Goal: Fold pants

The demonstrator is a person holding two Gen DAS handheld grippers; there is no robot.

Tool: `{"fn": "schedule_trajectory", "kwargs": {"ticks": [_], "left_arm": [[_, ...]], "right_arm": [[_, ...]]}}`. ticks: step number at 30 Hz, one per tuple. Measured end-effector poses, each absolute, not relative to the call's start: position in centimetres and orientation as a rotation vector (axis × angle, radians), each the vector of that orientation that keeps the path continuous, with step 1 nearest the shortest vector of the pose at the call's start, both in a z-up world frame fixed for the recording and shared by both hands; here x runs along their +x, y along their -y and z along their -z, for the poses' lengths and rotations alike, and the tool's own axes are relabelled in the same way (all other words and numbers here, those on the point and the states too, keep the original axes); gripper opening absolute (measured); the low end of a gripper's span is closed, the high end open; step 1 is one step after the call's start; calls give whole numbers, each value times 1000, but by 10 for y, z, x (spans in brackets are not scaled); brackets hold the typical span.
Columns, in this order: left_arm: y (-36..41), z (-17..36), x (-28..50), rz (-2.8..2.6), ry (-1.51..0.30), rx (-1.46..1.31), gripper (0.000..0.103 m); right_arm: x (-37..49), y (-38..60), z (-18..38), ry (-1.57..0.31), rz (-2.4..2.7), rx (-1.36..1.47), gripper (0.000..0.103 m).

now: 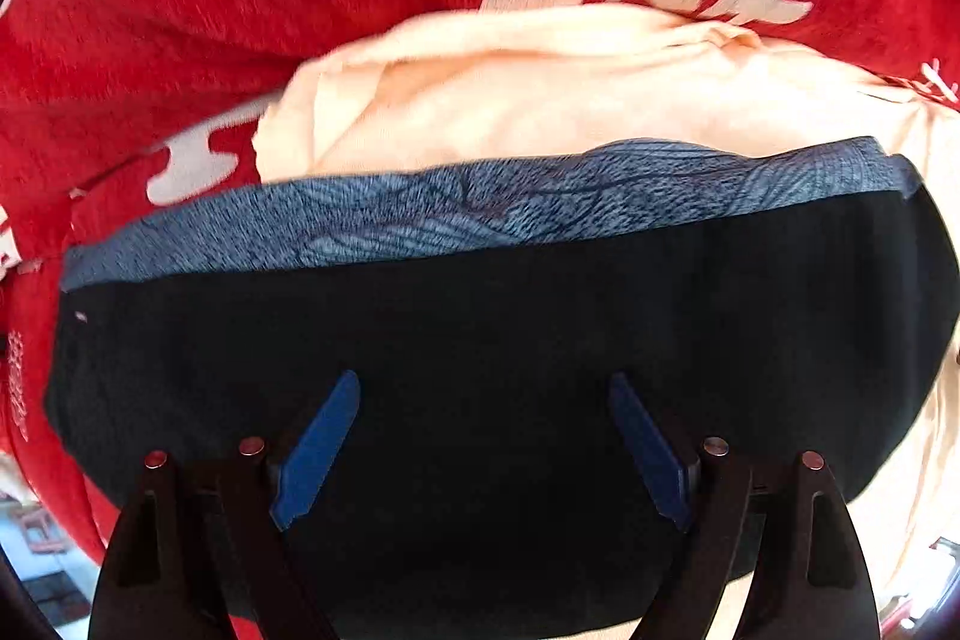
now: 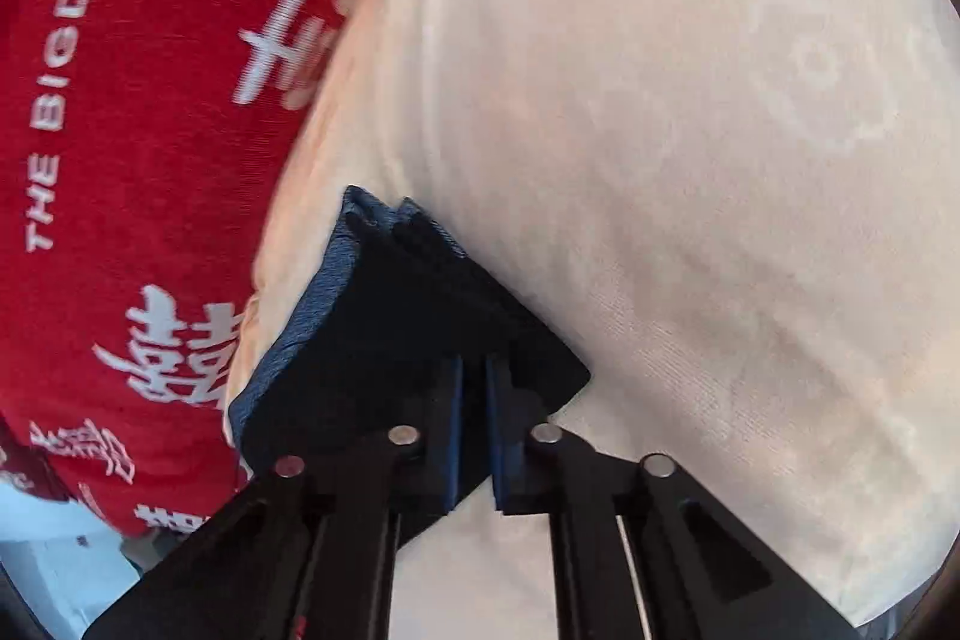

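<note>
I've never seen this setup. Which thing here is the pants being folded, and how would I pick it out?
Start from the red blanket printed with white characters; a cream cloth lies on it. On that cloth sit the pants, a dark navy folded bundle. Only they have a lighter blue patterned waistband, and the right gripper is pinching their corner.

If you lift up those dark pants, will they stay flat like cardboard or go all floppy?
Probably floppy: the dark pants bunch into soft folds where the right gripper pinches them. In the left view they drape over the cream cloth, so they would likely sag. They look light.
</note>
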State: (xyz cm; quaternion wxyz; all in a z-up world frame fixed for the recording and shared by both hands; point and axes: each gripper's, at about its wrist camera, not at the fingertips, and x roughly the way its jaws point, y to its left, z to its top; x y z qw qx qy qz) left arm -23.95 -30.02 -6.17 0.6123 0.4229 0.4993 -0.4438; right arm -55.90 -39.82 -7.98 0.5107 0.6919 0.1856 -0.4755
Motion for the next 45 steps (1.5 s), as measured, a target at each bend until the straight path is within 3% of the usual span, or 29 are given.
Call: {"fn": "schedule_trajectory", "kwargs": {"ticks": [2,5,6,7,8,9,16,18,20,22,23,25,27,28,31,37,43,45], "left_arm": [[301,60,-237,1015,-1158,956,86],[302,60,-238,1023,-1134,969,86],[303,62,-239,1022,-1138,979,86],[302,62,-241,1022,-1133,982,86],[302,63,-242,1023,-1125,979,86],[302,63,-242,1023,-1121,980,86],[300,65,-248,989,-1115,978,94],[300,58,-247,996,-1111,957,94],[297,55,-246,1003,-1080,969,94],[296,67,-244,994,-1100,993,95],[295,72,-238,980,-1113,956,103],[298,72,-227,978,-1150,938,103],[298,61,-222,959,-1119,950,103],[298,56,-220,965,-1095,950,103],[298,35,-213,1012,-1040,927,103],[319,57,-229,1039,-999,982,103],[351,75,-199,953,-991,871,103],[358,73,-176,899,-970,878,103]], "right_arm": [[-569,388,87,-520,1182,1682,2],[-576,372,96,-358,1044,1775,10],[-573,369,97,-334,1014,1777,18],[-567,368,99,-327,999,1770,37],[-563,368,102,-311,981,1772,48],[-556,369,110,-276,951,1792,49],[-542,386,142,-77,953,1865,51],[-540,394,140,-72,962,1876,17],[-538,401,116,-107,964,1795,14],[-533,402,84,-178,966,1661,13],[-532,399,77,-208,976,1629,13],[-531,399,90,-283,1007,1637,14],[-530,399,120,-386,1052,1684,21],[-531,399,127,-402,1076,1709,34],[-534,395,106,-397,1192,1708,39],[-461,420,34,-557,1007,1370,39],[-320,459,82,-812,715,1189,39],[-316,473,92,-792,757,1119,28]]}}
